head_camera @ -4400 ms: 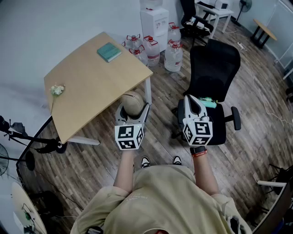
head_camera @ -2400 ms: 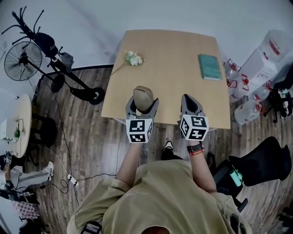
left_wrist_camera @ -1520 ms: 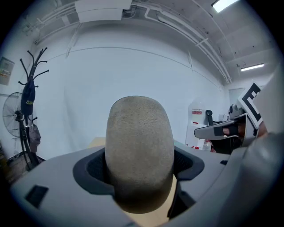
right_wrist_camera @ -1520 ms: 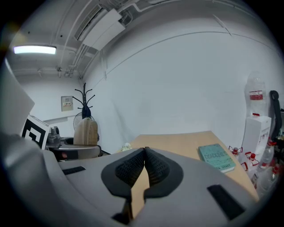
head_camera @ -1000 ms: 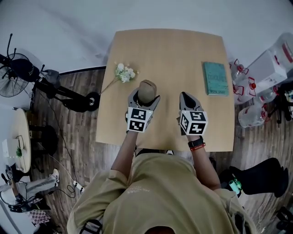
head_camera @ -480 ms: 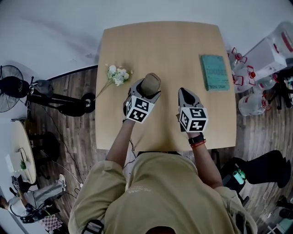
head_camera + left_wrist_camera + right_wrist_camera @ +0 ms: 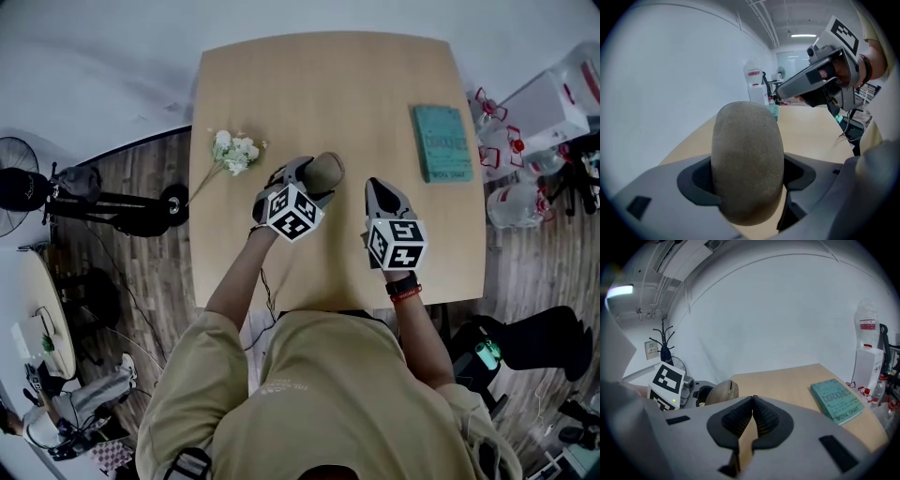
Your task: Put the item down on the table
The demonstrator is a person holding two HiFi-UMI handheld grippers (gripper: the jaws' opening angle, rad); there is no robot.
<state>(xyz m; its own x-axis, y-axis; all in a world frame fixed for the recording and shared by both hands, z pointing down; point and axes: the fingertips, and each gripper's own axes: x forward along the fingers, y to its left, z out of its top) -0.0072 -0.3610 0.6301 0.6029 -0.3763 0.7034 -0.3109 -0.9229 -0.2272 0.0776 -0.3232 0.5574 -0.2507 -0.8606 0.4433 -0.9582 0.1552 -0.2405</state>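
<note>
The left gripper (image 7: 317,182) is closed on the item (image 7: 747,164), a tan, egg-shaped object with a finely grained surface. The item is clamped at its sides, and its rounded end projects beyond the jaws. Compared with half a second ago, the left gripper has been rotated: its marker cube is now seen cornerwise, and the item has been swung rightward, toward the middle of the table (image 7: 328,84). The item is thus held over bare tabletop, between the sprig of white flowers (image 7: 234,152) at the left and the teal book (image 7: 442,142) at the far right. Contact with the tabletop cannot be confirmed. The right gripper (image 7: 752,416) is empty, with its ribbed pads pressed together, just right of the item. It is judged that the carry is complete. Lowering and release remain to be performed.
</note>
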